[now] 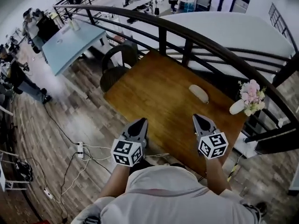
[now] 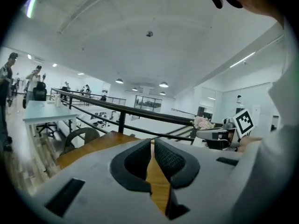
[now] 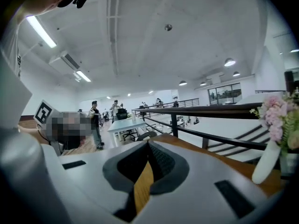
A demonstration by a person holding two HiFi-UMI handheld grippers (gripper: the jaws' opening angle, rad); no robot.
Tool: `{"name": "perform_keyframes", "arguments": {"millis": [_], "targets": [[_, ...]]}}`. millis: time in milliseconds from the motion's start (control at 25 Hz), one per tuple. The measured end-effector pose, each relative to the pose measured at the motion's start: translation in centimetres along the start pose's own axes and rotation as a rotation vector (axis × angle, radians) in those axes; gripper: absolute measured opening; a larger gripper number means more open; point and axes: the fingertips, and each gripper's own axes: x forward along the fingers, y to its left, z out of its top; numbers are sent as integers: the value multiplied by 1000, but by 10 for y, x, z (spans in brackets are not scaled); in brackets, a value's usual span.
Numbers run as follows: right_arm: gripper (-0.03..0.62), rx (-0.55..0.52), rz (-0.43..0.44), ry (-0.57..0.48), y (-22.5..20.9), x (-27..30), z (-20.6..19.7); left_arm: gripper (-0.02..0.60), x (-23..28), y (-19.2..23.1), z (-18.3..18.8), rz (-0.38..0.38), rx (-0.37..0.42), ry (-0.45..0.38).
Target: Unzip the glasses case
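Observation:
A pale oval glasses case (image 1: 198, 94) lies on the wooden table (image 1: 154, 92), toward its far right part. My left gripper (image 1: 140, 123) hovers over the table's near edge, jaws shut with nothing between them. My right gripper (image 1: 200, 120) sits beside it to the right, also shut and empty, a short way in front of the case. In the left gripper view the left gripper (image 2: 153, 146) has its tips meeting over the wood. The right gripper (image 3: 148, 146) looks the same in its own view. The case does not show in either gripper view.
A white vase with pink flowers (image 1: 247, 99) stands at the table's right edge, also seen as the vase (image 3: 275, 143). A dark curved railing (image 1: 187, 34) runs behind the table. A dark chair (image 1: 117, 64) stands at the far left corner. Cables and a power strip (image 1: 80, 149) lie on the floor.

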Motion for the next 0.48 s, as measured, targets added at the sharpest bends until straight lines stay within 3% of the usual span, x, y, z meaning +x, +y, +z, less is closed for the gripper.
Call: {"name": "perform_keyframes", "arguments": {"millis": [480], "targets": [[52, 68, -310, 3, -18, 84, 34, 32, 126, 84, 45, -327, 54, 79]]}}
